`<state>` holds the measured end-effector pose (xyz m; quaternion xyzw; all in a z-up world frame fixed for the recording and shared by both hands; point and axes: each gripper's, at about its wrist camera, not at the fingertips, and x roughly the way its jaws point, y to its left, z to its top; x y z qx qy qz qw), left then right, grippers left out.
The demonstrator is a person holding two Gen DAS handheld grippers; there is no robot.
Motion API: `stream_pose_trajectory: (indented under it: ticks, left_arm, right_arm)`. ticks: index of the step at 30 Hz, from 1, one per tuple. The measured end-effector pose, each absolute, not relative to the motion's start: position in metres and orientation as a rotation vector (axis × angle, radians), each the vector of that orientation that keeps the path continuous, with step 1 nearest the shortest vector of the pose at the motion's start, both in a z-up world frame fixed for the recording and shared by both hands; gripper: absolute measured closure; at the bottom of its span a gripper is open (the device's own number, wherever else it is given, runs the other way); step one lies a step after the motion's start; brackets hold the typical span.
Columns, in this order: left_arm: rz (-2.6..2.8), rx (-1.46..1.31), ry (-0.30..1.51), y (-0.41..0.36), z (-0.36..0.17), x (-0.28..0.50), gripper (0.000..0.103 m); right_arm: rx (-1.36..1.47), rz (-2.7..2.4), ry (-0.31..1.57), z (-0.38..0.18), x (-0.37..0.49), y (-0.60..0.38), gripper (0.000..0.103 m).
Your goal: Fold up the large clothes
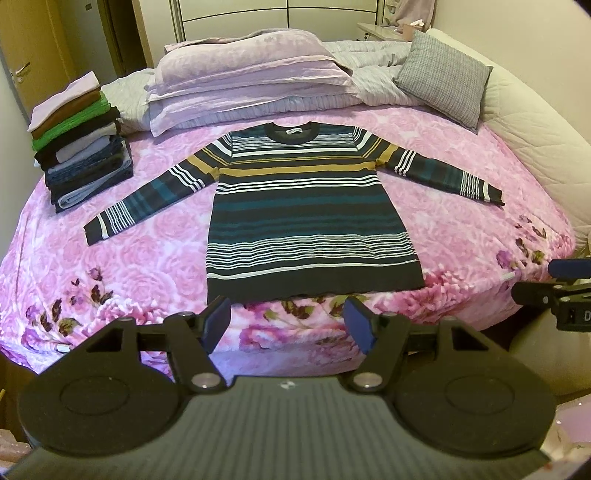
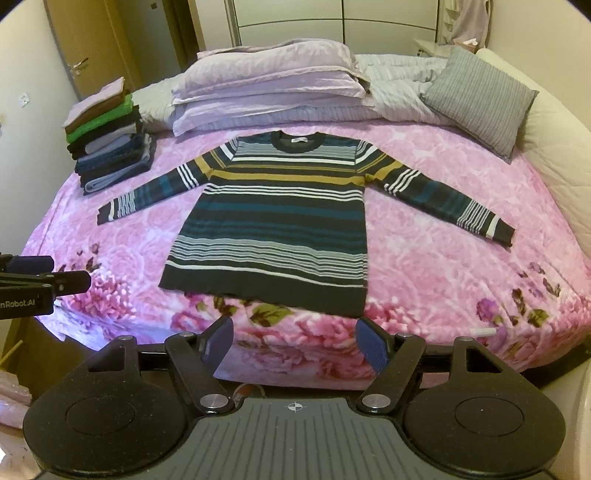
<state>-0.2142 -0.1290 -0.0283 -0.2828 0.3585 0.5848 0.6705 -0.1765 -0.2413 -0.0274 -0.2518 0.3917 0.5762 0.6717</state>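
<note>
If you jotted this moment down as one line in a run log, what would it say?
striped sweater: flat on bed, sleeves spread, unfolded | left hand-held gripper: open, empty | right hand-held gripper: open, empty | folded stack: far left

I am looking into a bedroom in a home: a wide bed (image 1: 92, 266) with a pink flower blanket fills the view, and lilac pillows (image 1: 251, 62) and a grey checked cushion (image 1: 443, 77) lie at its head. A stack of folded clothes (image 1: 81, 140) stands on the bed's left corner. Behind it I see a wooden door (image 1: 33, 55) and pale wardrobe panels (image 1: 277, 14).
</note>
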Motion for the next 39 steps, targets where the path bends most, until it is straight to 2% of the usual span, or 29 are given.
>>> stream_pose_trajectory:
  ticks: [14, 29, 35, 39]
  left_arm:
    - [1.336, -0.665, 0.818, -0.070, -0.042, -0.214, 0.039]
    - [1.378, -0.692, 0.739, 0.114, -0.043, -0.268, 0.039]
    - [1.426, -0.835, 0.690, 0.187, -0.083, -0.329, 0.039]
    - [1.476, -0.985, 0.608, 0.219, -0.137, -0.390, 0.039]
  right_arm:
    - [-0.580, 1.287, 0.907, -0.037, -0.153, -0.201, 0.033]
    - [-0.575, 1.241, 0.978, -0.049, -0.122, -0.042, 0.033]
    - [-0.550, 1.187, 1.033, -0.065, -0.109, 0.030, 0.033]
    - [-0.597, 1.142, 1.049, -0.082, -0.102, 0.070, 0.033]
